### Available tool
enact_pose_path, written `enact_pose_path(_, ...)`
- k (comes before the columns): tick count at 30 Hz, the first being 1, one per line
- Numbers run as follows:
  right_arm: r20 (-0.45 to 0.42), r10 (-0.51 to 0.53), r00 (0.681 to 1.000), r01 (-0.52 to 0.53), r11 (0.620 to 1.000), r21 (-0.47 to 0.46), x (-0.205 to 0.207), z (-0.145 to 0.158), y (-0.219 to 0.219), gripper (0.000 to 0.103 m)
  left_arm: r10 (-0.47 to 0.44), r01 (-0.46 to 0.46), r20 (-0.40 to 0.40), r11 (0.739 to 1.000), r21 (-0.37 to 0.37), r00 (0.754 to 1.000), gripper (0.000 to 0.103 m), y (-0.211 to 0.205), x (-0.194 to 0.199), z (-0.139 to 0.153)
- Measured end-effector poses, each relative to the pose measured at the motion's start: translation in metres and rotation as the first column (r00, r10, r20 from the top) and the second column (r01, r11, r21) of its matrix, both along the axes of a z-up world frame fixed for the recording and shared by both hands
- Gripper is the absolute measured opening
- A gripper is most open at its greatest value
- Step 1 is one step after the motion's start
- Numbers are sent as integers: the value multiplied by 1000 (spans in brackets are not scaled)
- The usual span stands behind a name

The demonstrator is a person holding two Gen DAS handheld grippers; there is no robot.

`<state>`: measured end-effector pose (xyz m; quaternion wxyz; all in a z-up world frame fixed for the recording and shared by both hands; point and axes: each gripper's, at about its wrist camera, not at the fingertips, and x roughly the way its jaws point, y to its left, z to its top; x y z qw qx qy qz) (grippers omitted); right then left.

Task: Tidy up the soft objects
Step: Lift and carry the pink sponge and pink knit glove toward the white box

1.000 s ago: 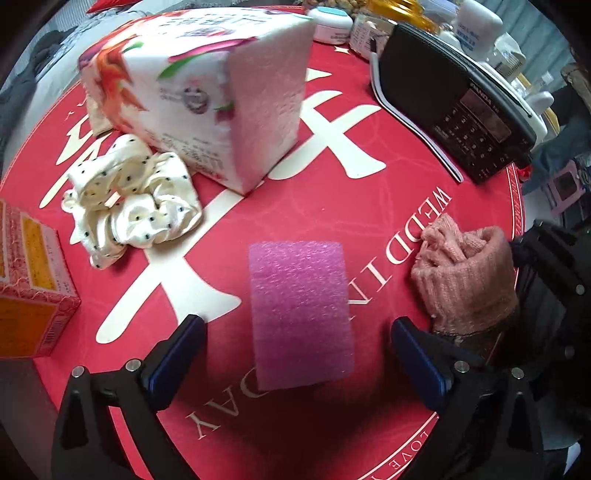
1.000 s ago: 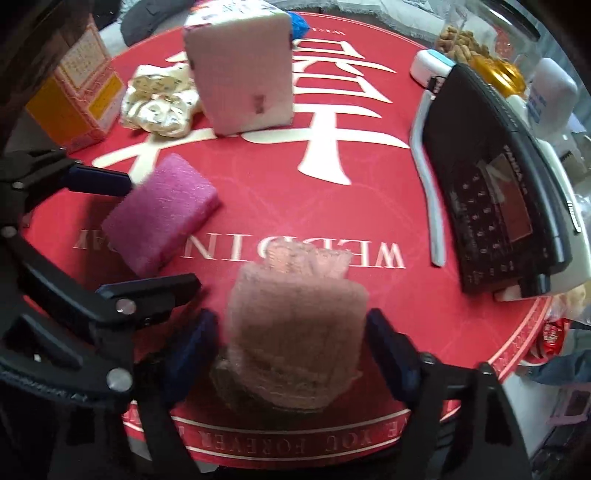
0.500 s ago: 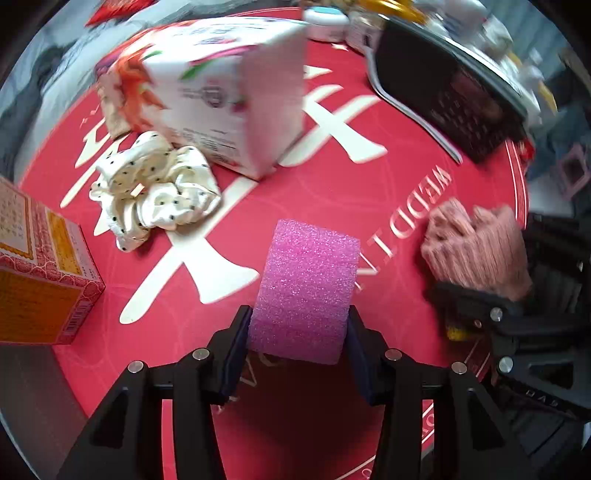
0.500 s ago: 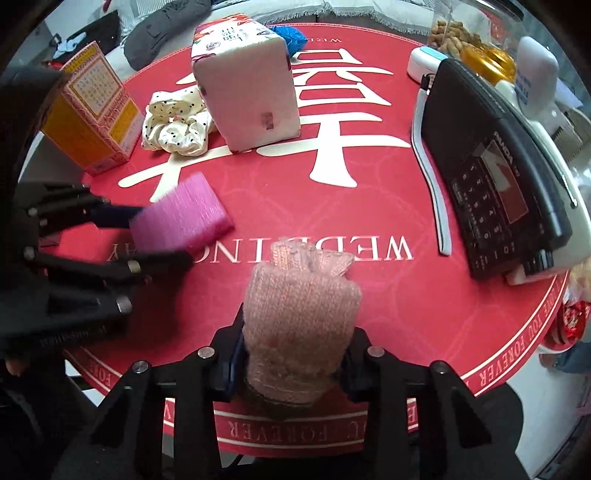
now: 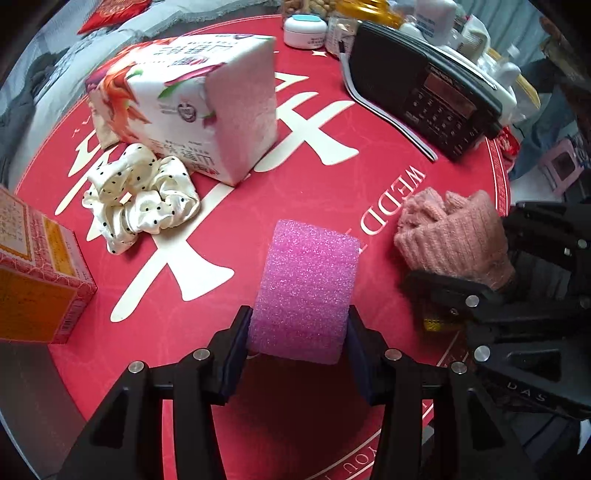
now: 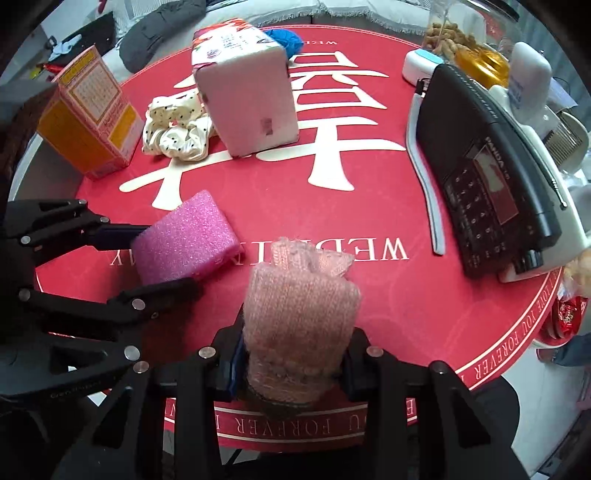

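Observation:
My left gripper [image 5: 297,341] is shut on a pink foam block [image 5: 306,284] and holds it over the red round table [image 5: 314,192]; the block also shows in the right wrist view [image 6: 184,240]. My right gripper [image 6: 291,363] is shut on a pink knitted glove [image 6: 299,314], which shows in the left wrist view [image 5: 454,236] at the right. A cream polka-dot scrunchie [image 5: 140,199] lies beside a floral tissue pack [image 5: 192,107]. A blue yarn ball [image 6: 286,38] sits behind the pack.
An orange-and-red carton [image 5: 33,280] stands at the table's left edge. A black radio [image 5: 424,88] lies at the right, with jars and a white cream tub [image 5: 306,29] behind it.
Both grippers closed: the left on the foam block, the right on the glove. Both objects have since been lifted slightly off the table.

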<state>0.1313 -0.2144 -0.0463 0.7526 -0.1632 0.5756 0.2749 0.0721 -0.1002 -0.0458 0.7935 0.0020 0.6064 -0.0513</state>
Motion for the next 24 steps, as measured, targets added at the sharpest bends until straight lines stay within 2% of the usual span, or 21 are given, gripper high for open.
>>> enact_pose_path(3, 6, -32, 999, 32, 999, 9, -1, 5, -9, 42, 25, -24, 22, 999, -30, 999, 50, 4, -1, 6)
enact_pose_path(6, 24, -72, 997, 71, 996, 50, 4, 21, -18, 42, 13, -10, 96, 1000, -28, 995, 50, 15, 3, 38)
enact_pose_path(11, 97, -124, 987, 115, 988, 100, 17, 60, -24, 42, -8, 15, 159, 999, -40, 987, 49, 12, 20, 75)
enact_pose_path(16, 150, -161, 976, 143, 982, 124, 35, 86, -26, 42, 48, -37, 185, 997, -60, 982, 49, 23, 44, 92)
enact_pose_path(20, 176, -193, 965, 166, 973, 158, 58, 103, -20, 42, 43, -36, 228, 999, -33, 973, 49, 25, 61, 118)
enact_pose_path(24, 187, -212, 959, 178, 967, 182, 78, 110, -8, 42, 71, -63, 251, 997, -43, 965, 49, 36, 85, 135)
